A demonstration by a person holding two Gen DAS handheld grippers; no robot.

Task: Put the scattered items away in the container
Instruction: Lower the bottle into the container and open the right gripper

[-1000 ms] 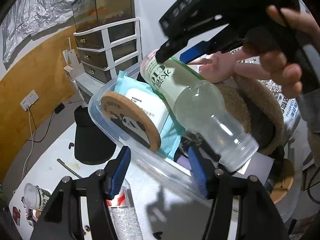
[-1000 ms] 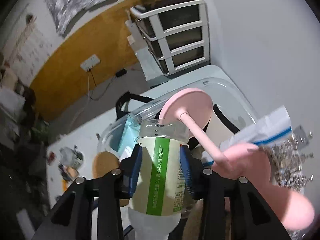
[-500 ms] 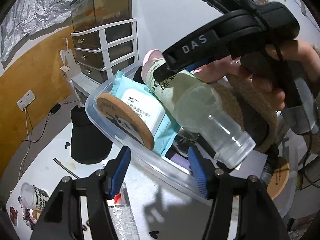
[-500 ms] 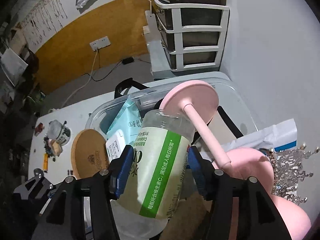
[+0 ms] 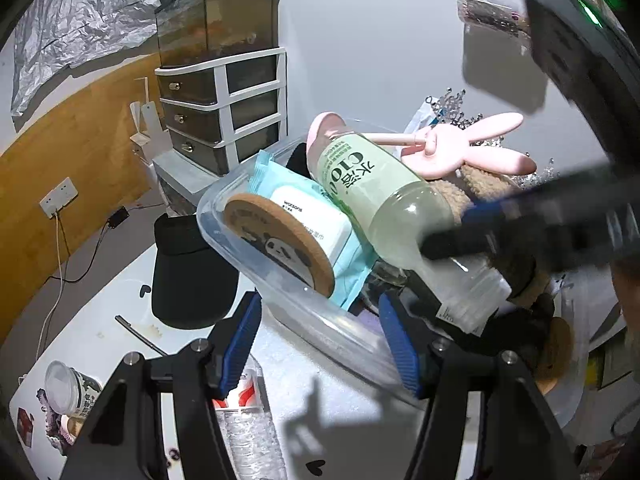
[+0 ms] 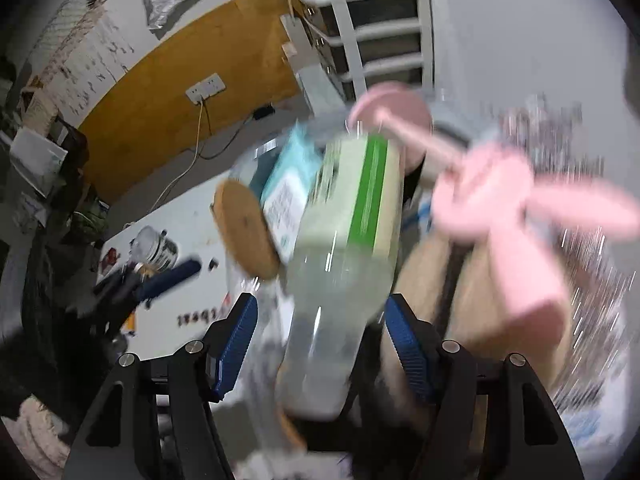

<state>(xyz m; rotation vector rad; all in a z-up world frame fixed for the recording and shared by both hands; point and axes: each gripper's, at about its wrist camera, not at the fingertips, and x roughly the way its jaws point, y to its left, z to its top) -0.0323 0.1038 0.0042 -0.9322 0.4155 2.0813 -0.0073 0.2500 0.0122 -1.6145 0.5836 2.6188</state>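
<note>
A clear plastic container [image 5: 304,308] on the white table holds a cork coaster [image 5: 276,244], a blue wipes pack [image 5: 304,208], a pink rabbit fan [image 5: 460,148] and a brown plush item [image 5: 480,192]. A pale green-labelled bottle [image 5: 384,196] lies on top of the pile. My left gripper [image 5: 320,348] is open and empty, just in front of the container's near rim. My right gripper [image 6: 320,336] is open, with the bottle [image 6: 340,240] lying free between and beyond its jaws; the right wrist view is blurred by motion.
A black visor cap [image 5: 188,272] sits left of the container. A clear water bottle [image 5: 248,432] lies under my left gripper. A small cup [image 5: 68,392] stands at the table's left corner. A drawer unit [image 5: 224,120] with a fish tank stands behind.
My right gripper opened and let go of the bottle, which now rests on the pile in the container. The right gripper has pulled back and up to the right.
</note>
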